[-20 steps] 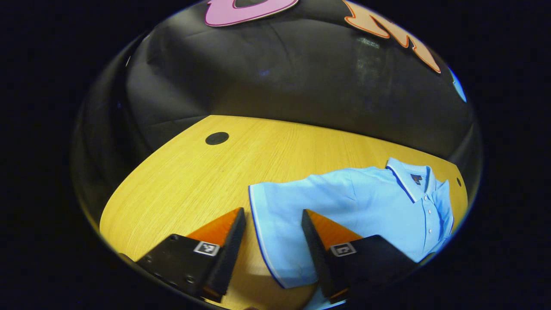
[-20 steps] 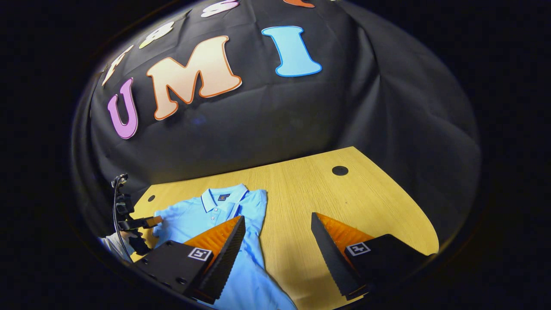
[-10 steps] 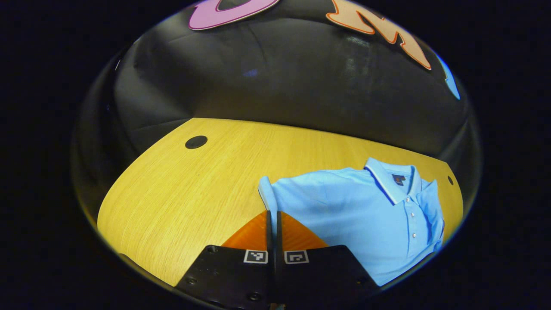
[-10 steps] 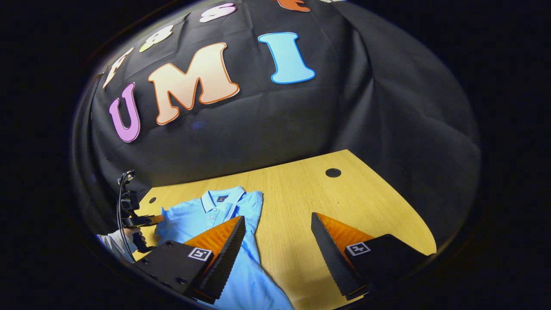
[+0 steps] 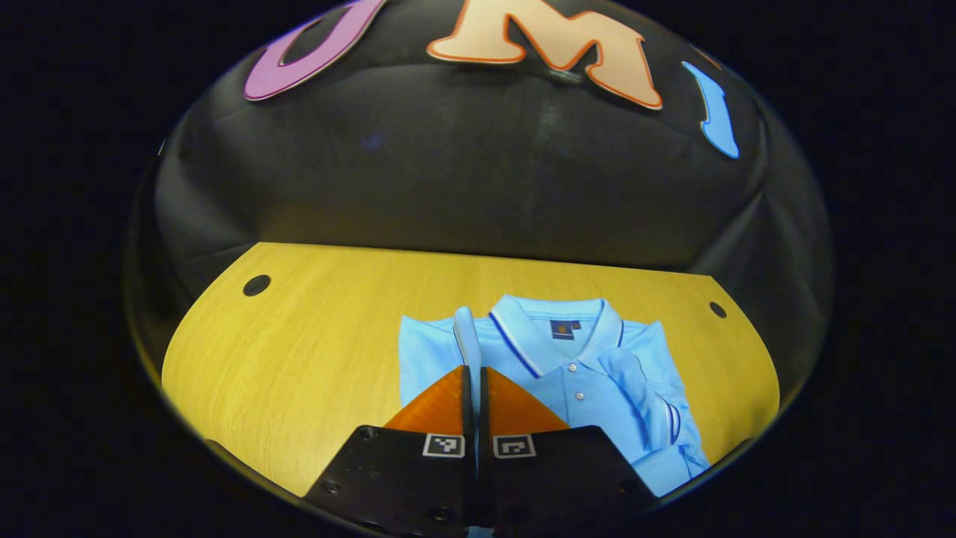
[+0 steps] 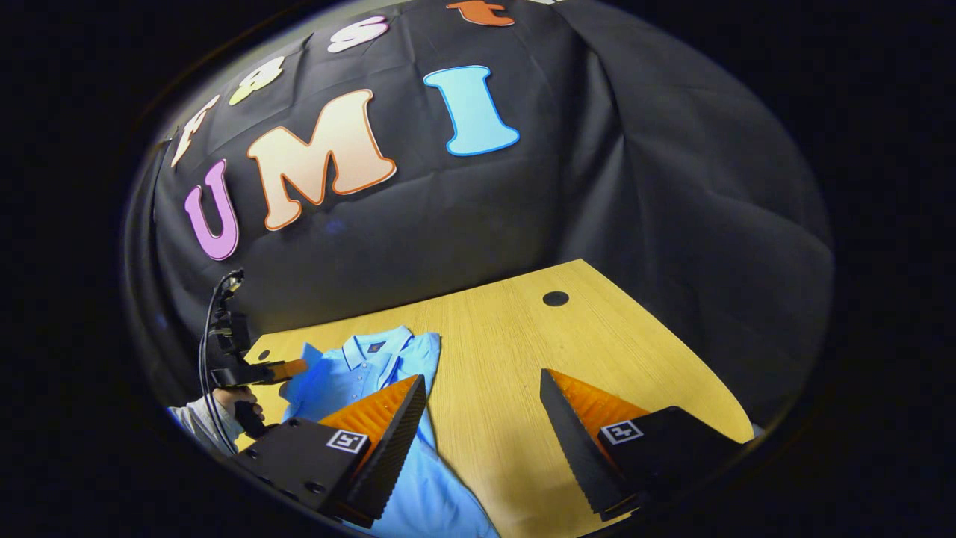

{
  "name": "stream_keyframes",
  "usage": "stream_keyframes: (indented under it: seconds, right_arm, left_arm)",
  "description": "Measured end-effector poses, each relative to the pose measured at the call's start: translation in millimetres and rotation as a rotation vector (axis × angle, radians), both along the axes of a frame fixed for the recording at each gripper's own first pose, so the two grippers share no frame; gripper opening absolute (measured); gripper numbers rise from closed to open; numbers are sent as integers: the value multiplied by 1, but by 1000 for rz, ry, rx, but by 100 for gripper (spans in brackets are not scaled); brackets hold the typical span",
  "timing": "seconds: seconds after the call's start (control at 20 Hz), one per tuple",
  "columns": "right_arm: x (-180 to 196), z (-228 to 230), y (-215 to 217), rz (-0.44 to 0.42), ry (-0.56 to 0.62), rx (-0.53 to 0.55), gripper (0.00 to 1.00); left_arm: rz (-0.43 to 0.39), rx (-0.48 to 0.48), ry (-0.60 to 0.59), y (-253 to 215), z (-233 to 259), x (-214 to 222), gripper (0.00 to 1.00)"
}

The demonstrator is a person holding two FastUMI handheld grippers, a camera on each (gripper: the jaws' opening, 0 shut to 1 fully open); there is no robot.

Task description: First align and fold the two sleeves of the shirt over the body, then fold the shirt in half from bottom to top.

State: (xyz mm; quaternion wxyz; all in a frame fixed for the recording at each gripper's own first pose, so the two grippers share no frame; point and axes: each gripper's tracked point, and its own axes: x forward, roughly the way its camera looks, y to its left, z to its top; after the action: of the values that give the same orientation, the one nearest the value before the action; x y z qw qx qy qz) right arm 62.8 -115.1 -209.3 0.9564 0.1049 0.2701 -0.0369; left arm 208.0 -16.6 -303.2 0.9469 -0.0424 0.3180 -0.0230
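A light blue polo shirt [image 5: 575, 373] lies collar-away on the wooden table [image 5: 314, 336]. My left gripper [image 5: 472, 371] is shut on the cuff of one sleeve [image 5: 464, 336], which stands up out of its fingertips above the shirt's body. The other sleeve [image 5: 646, 400] lies folded across the chest. In the right gripper view the shirt [image 6: 358, 366] is at the lower left, partly behind one finger. My right gripper [image 6: 482, 382] hangs open over bare table beside the shirt, holding nothing. The left gripper [image 6: 287, 368] shows farther off, held by a hand [image 6: 239, 400] over the shirt's far side.
The table has small round dark holes [image 5: 256, 285] [image 5: 717, 308] [image 6: 555, 298] near its back corners. Black cloth wall [image 5: 463, 172] rises right behind the table. A cable [image 6: 209, 329] runs up from the left gripper's handle.
My left gripper shut on the sleeve cuff, lifted it and carried it inward over the shirt's body. The right gripper stayed open and barely moved.
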Motion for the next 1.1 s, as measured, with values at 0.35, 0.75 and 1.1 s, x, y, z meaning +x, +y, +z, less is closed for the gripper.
stream_keyframes:
  seconds: [0.35,0.75,1.1]
  right_arm:
    - [2,-7,8,-1,14,19,97]
    - [3,-16,35,23,-14,-34,97]
    - [-36,-9,62,128,-46,-58,97]
  left_arm:
    - [-39,-10,66,-34,-33,0,1]
    - [-70,-67,-96,-12,34,-26,97]
    - [-36,-5,-169,26,83,-104,96]
